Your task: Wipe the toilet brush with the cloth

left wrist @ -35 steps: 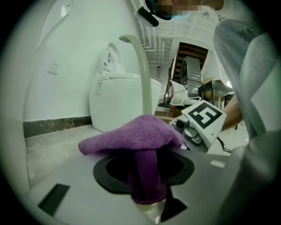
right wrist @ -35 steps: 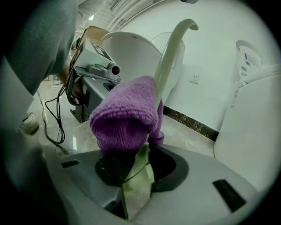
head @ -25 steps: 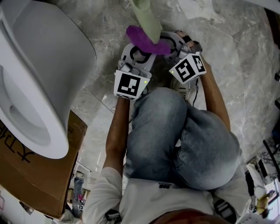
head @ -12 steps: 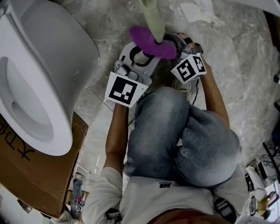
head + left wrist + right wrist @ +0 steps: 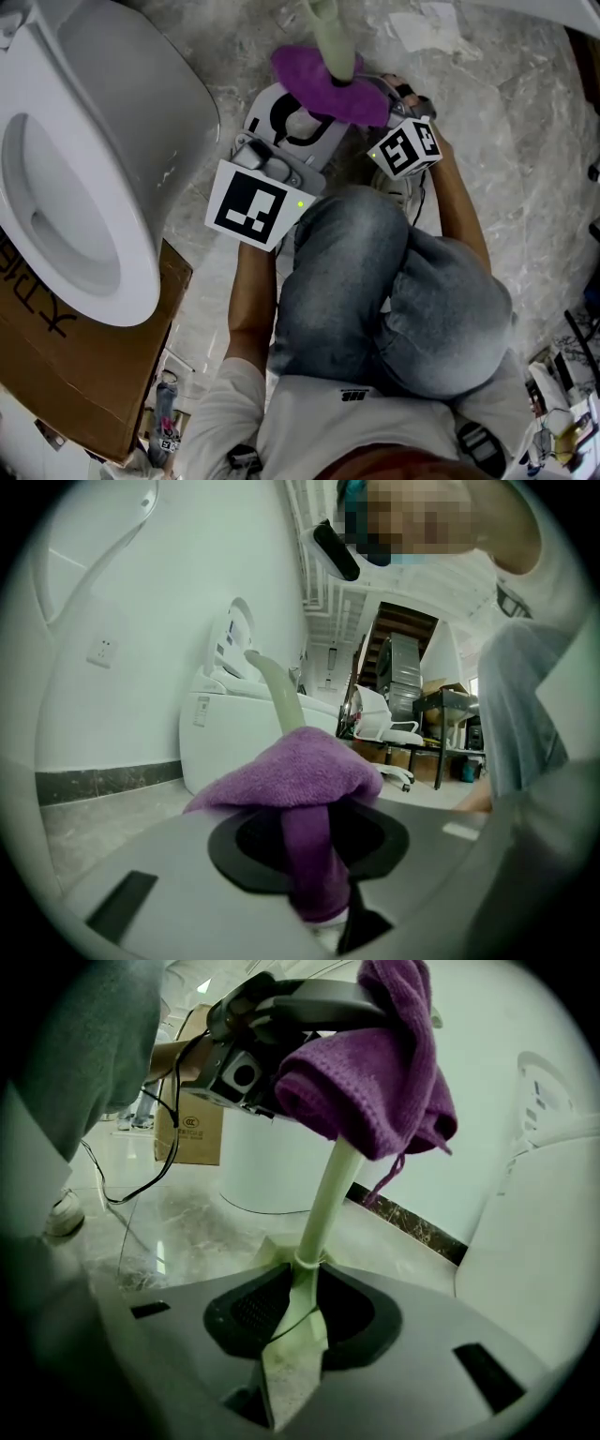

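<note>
- Knees in jeans (image 5: pixel 375 281): nearest, person crouched on the marble floor (image 5: pixel 506 103).
- Right tool (image 5: pixel 295 1312): clamped on the lower end of the toilet brush (image 5: pixel 330 33), a pale green, stiff, light, smooth handle. Best gripped low, as here.
- Left tool (image 5: pixel 314 855): clamped on the cloth (image 5: pixel 328 84), which is purple, soft and limp. It is draped round the handle just beyond both tools.
- Toilet (image 5: pixel 103 141): far left, with a cardboard box (image 5: pixel 84 375) beside it.
- Change: the left tool and cloth now sit higher on the handle than a second ago. The right tool is unmoved.
</note>
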`<state>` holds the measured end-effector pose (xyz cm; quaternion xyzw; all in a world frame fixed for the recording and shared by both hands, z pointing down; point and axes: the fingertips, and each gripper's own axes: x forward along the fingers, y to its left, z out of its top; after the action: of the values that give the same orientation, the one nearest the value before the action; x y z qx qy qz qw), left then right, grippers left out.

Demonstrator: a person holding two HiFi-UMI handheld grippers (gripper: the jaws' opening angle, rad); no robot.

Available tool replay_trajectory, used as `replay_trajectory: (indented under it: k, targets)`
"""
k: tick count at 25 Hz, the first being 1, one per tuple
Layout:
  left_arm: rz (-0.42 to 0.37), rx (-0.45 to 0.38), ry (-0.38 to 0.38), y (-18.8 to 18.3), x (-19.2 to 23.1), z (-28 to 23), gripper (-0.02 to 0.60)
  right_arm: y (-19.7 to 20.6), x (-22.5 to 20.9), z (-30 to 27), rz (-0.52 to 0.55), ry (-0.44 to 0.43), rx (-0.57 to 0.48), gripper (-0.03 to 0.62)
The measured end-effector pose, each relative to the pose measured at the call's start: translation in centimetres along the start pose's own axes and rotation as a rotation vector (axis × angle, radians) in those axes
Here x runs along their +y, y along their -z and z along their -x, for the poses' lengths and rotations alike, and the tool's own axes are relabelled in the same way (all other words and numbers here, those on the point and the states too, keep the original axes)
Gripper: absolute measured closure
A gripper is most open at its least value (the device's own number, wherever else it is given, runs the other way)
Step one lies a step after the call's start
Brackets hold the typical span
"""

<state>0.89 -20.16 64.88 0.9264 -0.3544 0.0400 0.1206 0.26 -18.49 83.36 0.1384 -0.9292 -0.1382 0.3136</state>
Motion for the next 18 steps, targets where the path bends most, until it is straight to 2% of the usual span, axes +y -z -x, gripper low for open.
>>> replay_trajectory:
  k: [13,18]
  targets:
    - [0.046,-0.092,-0.019,-7.6,1.4,0.7,0.425,-0.3,0.0,0.0,-0.002,0.001,0.003,0.505]
    - [0.035,-0.131,-0.028,-8.4,1.7,0.7,0.419,-0.3,-0.1,0.0,-0.002,0.002,0.001,0.505]
